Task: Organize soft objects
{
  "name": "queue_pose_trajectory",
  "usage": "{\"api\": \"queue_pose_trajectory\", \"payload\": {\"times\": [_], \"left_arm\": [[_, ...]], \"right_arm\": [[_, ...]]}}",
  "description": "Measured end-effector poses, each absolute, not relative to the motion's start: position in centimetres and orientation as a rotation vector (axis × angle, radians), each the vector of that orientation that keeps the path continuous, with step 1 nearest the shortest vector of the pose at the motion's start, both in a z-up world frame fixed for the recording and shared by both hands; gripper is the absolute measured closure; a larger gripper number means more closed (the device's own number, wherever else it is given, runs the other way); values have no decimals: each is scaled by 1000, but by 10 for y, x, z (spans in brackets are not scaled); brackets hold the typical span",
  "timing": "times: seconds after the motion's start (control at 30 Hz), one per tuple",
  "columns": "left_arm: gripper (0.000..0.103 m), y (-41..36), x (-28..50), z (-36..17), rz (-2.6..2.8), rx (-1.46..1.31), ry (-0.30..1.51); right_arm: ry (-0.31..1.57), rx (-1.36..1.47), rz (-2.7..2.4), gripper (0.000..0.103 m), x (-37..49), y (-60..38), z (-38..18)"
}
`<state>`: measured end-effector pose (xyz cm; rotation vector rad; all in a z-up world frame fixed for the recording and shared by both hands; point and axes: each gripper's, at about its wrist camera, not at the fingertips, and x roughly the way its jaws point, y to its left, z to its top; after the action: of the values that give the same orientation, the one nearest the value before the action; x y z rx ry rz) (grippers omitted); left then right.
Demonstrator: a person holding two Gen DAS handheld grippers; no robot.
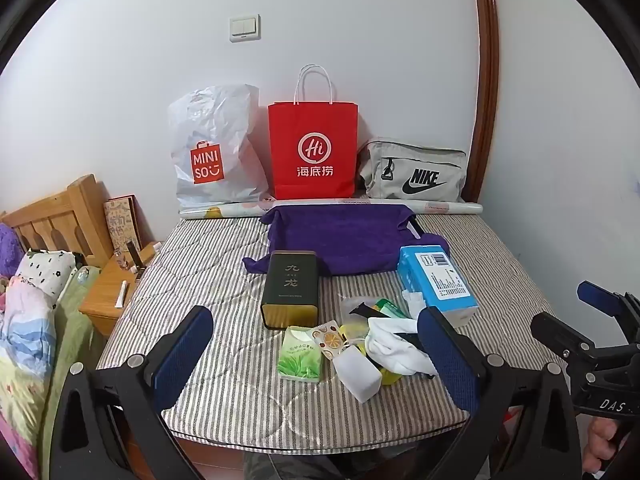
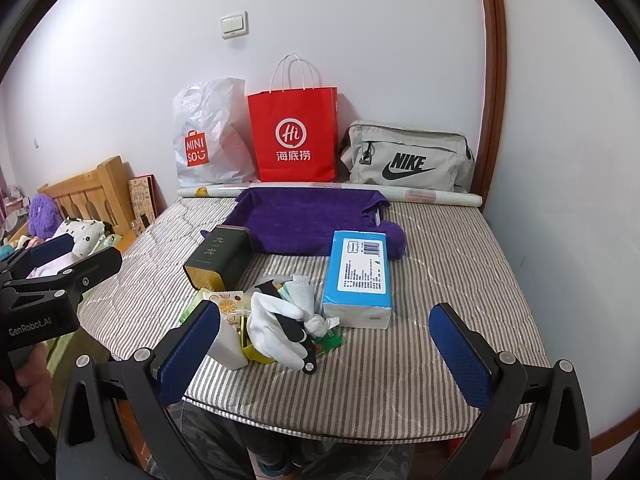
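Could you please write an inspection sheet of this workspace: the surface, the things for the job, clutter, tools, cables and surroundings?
Surface: striped mattress, flat, mostly bare at the sides.
Job's things: purple cloth lining a tray at the back; white glove and green tissue pack in the front pile; blue tissue pack lying beside it.
Clutter: dark tea tin lying on its side; small sachets and a black strap mixed in the pile.
Grippers: left tool and right tool both wide open, empty, above the near edge.
Cables: nothing seen.
Surroundings: white plastic bag, red paper bag and grey Nike bag against the wall; wooden headboard at left.
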<state>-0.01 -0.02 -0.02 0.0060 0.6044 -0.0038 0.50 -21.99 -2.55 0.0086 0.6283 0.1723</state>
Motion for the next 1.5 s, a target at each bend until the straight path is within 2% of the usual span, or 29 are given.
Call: {"api": "queue_pose_trajectory", "payload": {"times": [0.2,1.03,1.2,1.27,1.3,1.33,1.4,1.5], "left_arm": [[1,2,9,-8,-13,-1,629],[1,-26,60,-123,-219,66,845],[1,-32,70,-139,-225,78,844],[4,-34,75,-145,-209,100,849],[14,-36,77,-149,-202,115,852],[30,-36,78,-152,-199,121,854],[52,-35,80,-155,-251,98,860],[53,-31,80,-152,-266,71,844]], "right_arm": [[643,9,173,0,9,-221,-32],[772,25,150,0,46,-234,-91],[815,35,159,0,56,-237,-109],[826,33,165,0,61,-237,-115],[833,35,172,0,63,-236,-119],[839,37,182,0,66,-235,-122],[848,41,200,0,69,-233,-128],[853,46,229,0,73,-230,-136]]}}
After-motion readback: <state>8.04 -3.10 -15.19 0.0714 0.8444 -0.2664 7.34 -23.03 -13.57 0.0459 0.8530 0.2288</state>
